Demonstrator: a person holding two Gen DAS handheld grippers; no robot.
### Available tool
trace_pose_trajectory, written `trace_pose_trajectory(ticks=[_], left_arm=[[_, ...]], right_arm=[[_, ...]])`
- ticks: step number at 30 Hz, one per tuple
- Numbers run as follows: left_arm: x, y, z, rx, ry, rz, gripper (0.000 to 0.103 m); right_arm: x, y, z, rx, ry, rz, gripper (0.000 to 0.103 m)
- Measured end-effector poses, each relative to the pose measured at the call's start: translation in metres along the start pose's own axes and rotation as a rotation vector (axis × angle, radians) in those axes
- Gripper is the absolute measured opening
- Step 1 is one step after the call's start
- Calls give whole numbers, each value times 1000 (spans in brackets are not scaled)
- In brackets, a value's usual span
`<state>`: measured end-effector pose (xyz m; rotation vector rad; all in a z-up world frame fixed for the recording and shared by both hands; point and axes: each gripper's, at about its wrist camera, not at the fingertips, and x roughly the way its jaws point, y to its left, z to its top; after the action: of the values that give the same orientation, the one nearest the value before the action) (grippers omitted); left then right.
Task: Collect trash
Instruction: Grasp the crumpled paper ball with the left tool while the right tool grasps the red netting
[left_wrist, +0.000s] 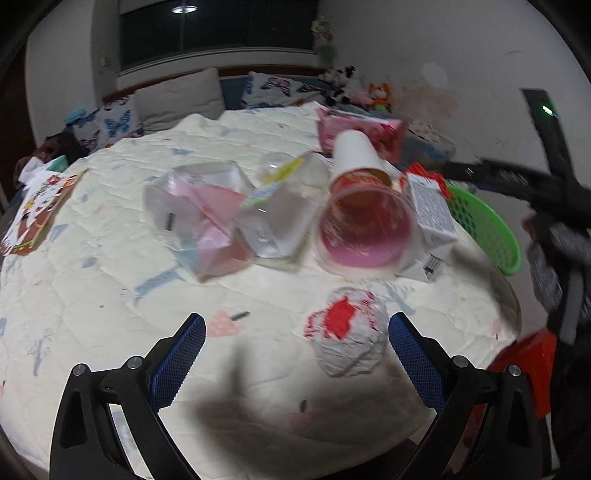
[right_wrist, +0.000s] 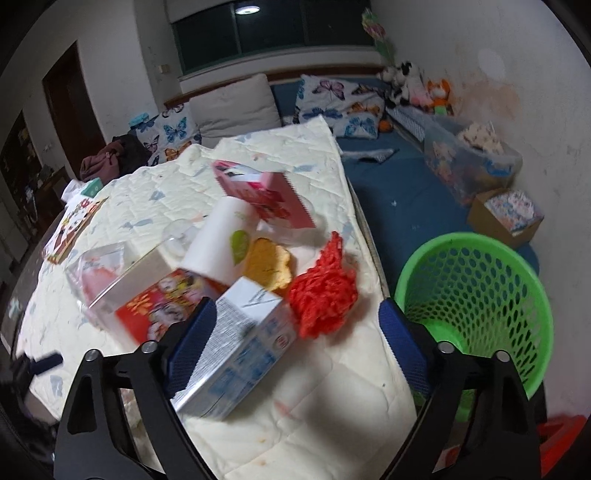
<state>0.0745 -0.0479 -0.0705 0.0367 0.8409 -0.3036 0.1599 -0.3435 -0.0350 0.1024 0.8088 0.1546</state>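
Observation:
Trash lies on a cream quilt (left_wrist: 92, 295). In the left wrist view, my left gripper (left_wrist: 295, 325) is open above the quilt, with a crumpled red-and-white wrapper (left_wrist: 347, 332) just inside its right finger. Beyond lie clear plastic packaging (left_wrist: 207, 210), a clear cup (left_wrist: 365, 232), a white paper cup (left_wrist: 354, 151) and a white carton (left_wrist: 432, 206). In the right wrist view, my right gripper (right_wrist: 297, 310) is open, and the white carton (right_wrist: 240, 343) lies against its left finger. A red mesh net (right_wrist: 325, 291) lies between the fingers. A green basket (right_wrist: 476, 306) stands right of the bed.
A pink box (right_wrist: 266, 192), a red printed box (right_wrist: 155, 306) and a yellow sponge-like piece (right_wrist: 266, 266) lie in the pile. A picture book (left_wrist: 37, 214) lies at the quilt's left. Pillows (right_wrist: 236, 103), a plastic bin (right_wrist: 469, 162) and a cardboard box (right_wrist: 506, 218) are farther back.

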Motion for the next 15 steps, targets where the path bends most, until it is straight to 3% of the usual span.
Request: trace_pose_trajectory(ticks=[6, 10, 15], left_arm=[[9, -11, -1, 36, 28, -50, 94], [21, -19, -2, 60, 66, -68, 79], [33, -19, -3, 45, 113, -101, 72]], right_arm=[[25, -29, 15, 104, 58, 60, 73], [42, -38, 20, 162, 105, 108, 63], [59, -42, 21, 199, 151, 154, 58]])
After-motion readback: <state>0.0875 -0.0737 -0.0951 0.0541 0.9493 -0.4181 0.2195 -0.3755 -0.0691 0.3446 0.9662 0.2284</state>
